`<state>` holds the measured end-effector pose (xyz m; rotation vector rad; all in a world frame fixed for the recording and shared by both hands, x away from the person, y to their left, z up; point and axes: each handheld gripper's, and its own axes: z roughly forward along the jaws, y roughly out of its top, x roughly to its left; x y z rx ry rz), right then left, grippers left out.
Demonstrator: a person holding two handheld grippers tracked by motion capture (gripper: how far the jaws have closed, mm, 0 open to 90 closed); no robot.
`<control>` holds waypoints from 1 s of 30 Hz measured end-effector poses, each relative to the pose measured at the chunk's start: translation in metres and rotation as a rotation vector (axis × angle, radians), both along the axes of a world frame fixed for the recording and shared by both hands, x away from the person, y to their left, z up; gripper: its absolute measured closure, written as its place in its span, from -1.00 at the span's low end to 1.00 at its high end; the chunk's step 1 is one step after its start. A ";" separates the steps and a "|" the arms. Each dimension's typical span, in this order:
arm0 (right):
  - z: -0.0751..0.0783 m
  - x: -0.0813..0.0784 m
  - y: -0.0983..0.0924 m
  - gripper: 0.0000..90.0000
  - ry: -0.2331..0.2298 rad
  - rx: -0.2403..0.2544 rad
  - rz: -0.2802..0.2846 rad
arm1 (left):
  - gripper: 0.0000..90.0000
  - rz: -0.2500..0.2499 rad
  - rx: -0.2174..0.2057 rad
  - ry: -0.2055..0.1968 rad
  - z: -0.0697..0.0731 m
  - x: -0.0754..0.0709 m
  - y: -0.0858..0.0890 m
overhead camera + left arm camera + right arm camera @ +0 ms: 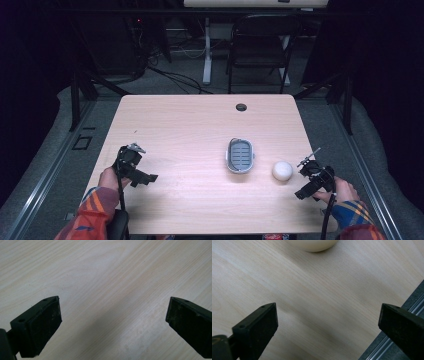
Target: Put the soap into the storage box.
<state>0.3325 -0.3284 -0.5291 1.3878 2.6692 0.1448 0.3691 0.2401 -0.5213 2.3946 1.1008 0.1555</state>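
A grey oval soap dish (pixel 240 155) with a slotted floor lies right of the table's middle. A round cream-white soap ball (pixel 282 171) rests just to its right; its lower edge shows as the soap ball (pixel 313 245) in the right gripper view. My right gripper (pixel 303 192) hovers open near the table's right edge, a little to the right of the ball, jaws wide with only wood between them (pixel 327 322). My left gripper (pixel 145 177) is open over bare wood at the left side, nothing between its jaws (pixel 113 320).
The light wooden table (pixel 190 125) has a round cable hole (pixel 241 107) near its far edge. A black folding chair (pixel 260 45) and a white desk leg (pixel 207 50) stand behind it. Grey floor with a metal rail (pixel 384 345) lies past the right edge.
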 end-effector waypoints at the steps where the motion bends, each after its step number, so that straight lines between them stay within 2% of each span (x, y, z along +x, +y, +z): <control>1: -0.003 -0.002 0.001 -0.94 -0.022 0.025 -0.030 | -1.00 0.002 -0.002 0.000 0.000 0.000 -0.001; 3: -0.002 -0.001 0.001 -0.95 -0.006 0.021 -0.019 | -1.00 -0.003 0.004 -0.004 0.000 0.000 -0.001; 4: 0.000 0.000 0.001 -0.96 0.010 -0.008 -0.002 | -1.00 -0.005 0.006 -0.004 0.000 -0.001 -0.002; 5: 0.000 0.000 0.001 -0.97 0.023 -0.014 0.007 | -1.00 -0.007 0.007 -0.003 0.000 -0.001 -0.002; 6: -0.001 0.000 0.001 -0.97 0.022 -0.009 0.002 | -1.00 -0.006 0.007 -0.003 0.000 -0.001 -0.001; 7: -0.006 -0.002 0.003 -0.97 -0.024 0.041 -0.035 | -1.00 -0.005 0.004 -0.002 0.000 -0.001 -0.001; 8: -0.001 0.001 0.002 -0.97 0.019 -0.021 0.011 | -1.00 -0.004 0.003 -0.001 0.000 -0.001 -0.001; 9: 0.001 0.002 0.002 -0.98 0.037 -0.046 0.030 | -1.00 -0.005 0.004 -0.002 0.000 -0.001 -0.001; 12: -0.004 -0.001 0.004 -0.98 -0.001 -0.001 -0.011 | -1.00 -0.011 0.010 -0.002 0.000 -0.001 -0.002; 15: -0.002 0.002 0.004 -1.00 0.022 -0.025 0.014 | -1.00 -0.009 0.009 -0.001 0.000 -0.001 -0.002; 16: -0.005 0.001 0.006 -1.00 0.005 0.013 -0.012 | -1.00 -0.010 0.009 0.001 0.000 0.000 -0.002; 18: -0.006 0.003 0.008 -1.00 0.001 0.013 -0.012 | -1.00 -0.010 0.011 0.001 0.000 0.000 -0.002; 19: -0.003 0.006 0.009 -1.00 0.009 -0.022 0.012 | -1.00 -0.009 0.010 0.003 0.000 0.000 -0.003; 20: -0.002 0.008 0.010 -1.00 0.016 -0.027 0.017 | -1.00 -0.012 0.011 -0.001 0.000 0.000 -0.003; 21: -0.004 0.007 0.012 -1.00 -0.005 0.005 0.000 | -1.00 -0.012 0.011 -0.002 0.000 -0.001 -0.003; 22: 0.003 0.012 0.012 -1.00 0.054 -0.053 0.054 | -1.00 -0.011 0.011 -0.003 0.000 -0.001 -0.003; 23: 0.003 0.012 0.012 -1.00 0.054 -0.053 0.054 | -1.00 -0.009 0.011 -0.003 0.000 -0.001 -0.003; 24: 0.001 0.012 0.013 -1.00 0.038 -0.034 0.045 | -1.00 -0.009 0.011 0.000 0.000 -0.001 -0.002; 25: -0.004 0.010 0.013 -1.00 0.002 0.017 0.013 | -1.00 -0.008 0.012 0.002 0.000 0.000 -0.003; 26: -0.001 0.011 0.014 -1.00 0.027 0.008 0.021 | -1.00 -0.010 0.014 0.001 -0.001 0.000 -0.002; 28: -0.003 0.011 0.015 -0.98 0.017 0.023 0.018 | -1.00 -0.008 0.013 0.001 0.000 -0.001 -0.003; 30: 0.000 0.015 0.016 -0.99 0.047 -0.009 0.050 | -1.00 -0.009 0.015 0.000 -0.001 0.000 -0.003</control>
